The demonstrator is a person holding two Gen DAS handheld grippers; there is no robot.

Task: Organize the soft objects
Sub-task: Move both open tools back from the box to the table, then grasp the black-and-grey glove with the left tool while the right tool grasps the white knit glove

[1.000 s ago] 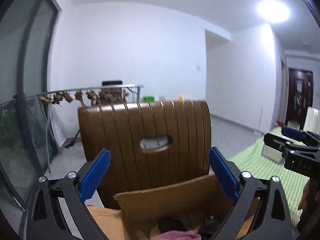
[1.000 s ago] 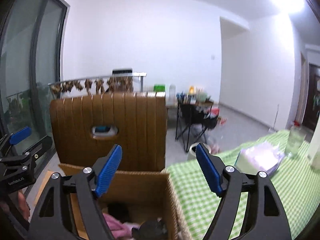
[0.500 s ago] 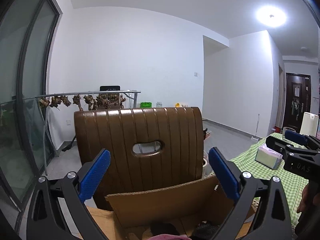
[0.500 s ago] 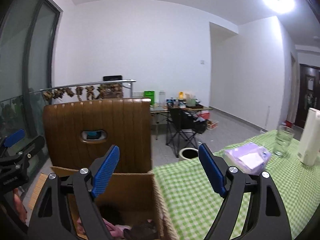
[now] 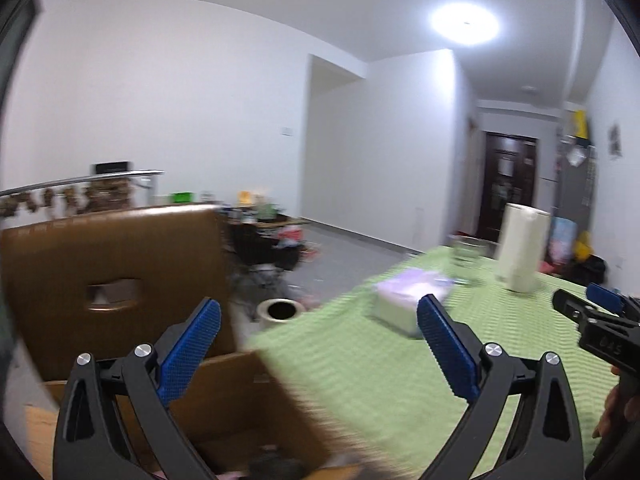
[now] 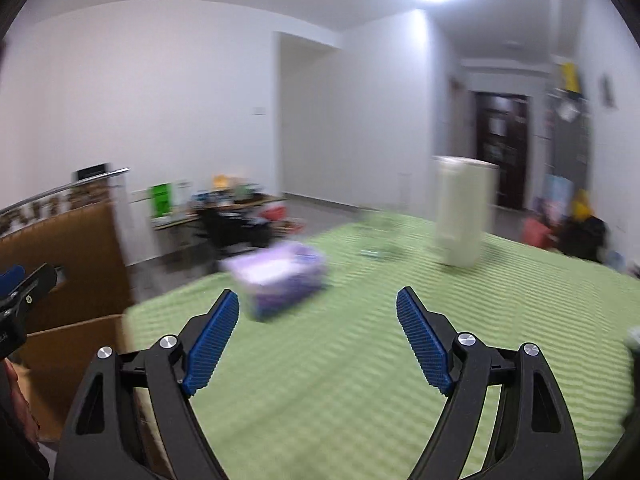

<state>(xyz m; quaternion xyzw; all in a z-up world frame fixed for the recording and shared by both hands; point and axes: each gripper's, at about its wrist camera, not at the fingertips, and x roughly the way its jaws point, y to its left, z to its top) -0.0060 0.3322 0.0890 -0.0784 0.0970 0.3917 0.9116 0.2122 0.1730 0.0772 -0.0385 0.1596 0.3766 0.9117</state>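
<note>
An open cardboard box sits at the left end of the green checked table, with dark and pink soft things just showing at its bottom edge. My left gripper hangs open over the box's right wall and the table edge, nothing between its blue pads. My right gripper is open above the tablecloth, also holding nothing. The box edge shows at lower left in the right wrist view. Both views are motion-blurred.
A brown slatted chair back stands behind the box. On the table are a purple tissue pack, a glass and a tall cream cylinder. A cluttered desk and a folding chair stand across the room.
Both grippers have swung to the right, from facing the chair and box toward the table. The tissue pack, glass and cylinder now fill the middle of both views. Both stay open.
</note>
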